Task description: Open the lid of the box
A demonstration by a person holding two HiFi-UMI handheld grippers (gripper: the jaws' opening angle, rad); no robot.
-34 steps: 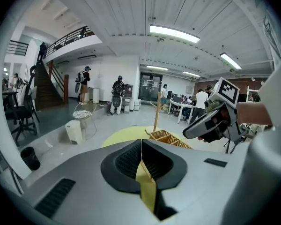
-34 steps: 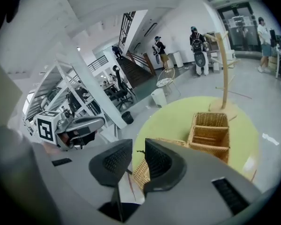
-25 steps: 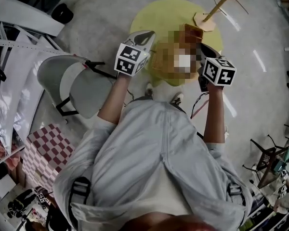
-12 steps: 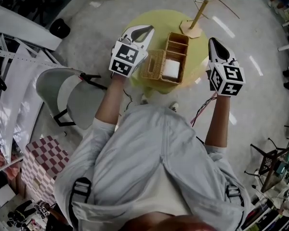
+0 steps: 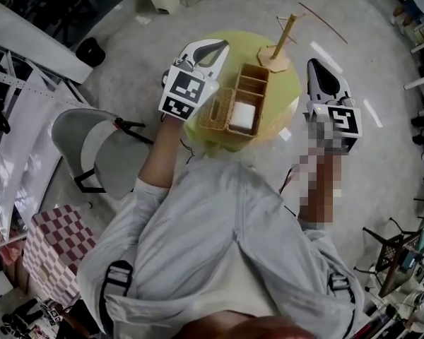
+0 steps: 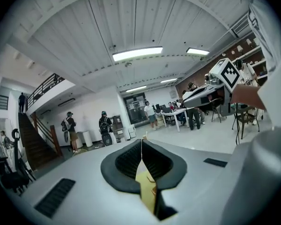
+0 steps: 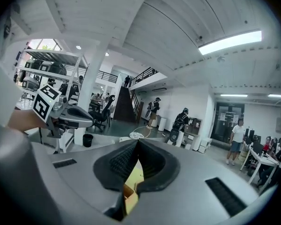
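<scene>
- The left gripper (image 5: 210,48) has its jaws pressed together with nothing between them. It hangs over the left rim of the round yellow table (image 5: 286,101), just beside the box.
- The right gripper (image 5: 318,68) is also closed and empty. It sits beyond the table's right edge, above bare floor (image 5: 381,55), and apart from the box.
- The box (image 5: 253,90) stands near the table's middle, between the two grippers, with its compartments showing from above. A white item (image 5: 244,116) lies in the nearest compartment, and a wicker part (image 5: 215,111) touches the box's left side.
- A wooden stand (image 5: 277,56) with a tilted thin rod occupies the far rim, just behind the box.
- A grey chair (image 5: 102,143) stands to the left of the table. The floor to the right and beyond lies open.
- A second ago both grippers flanked the box closely. Now they stand wider apart, and the right one has gone out past the table's edge. The box and stand keep their arrangement.
</scene>
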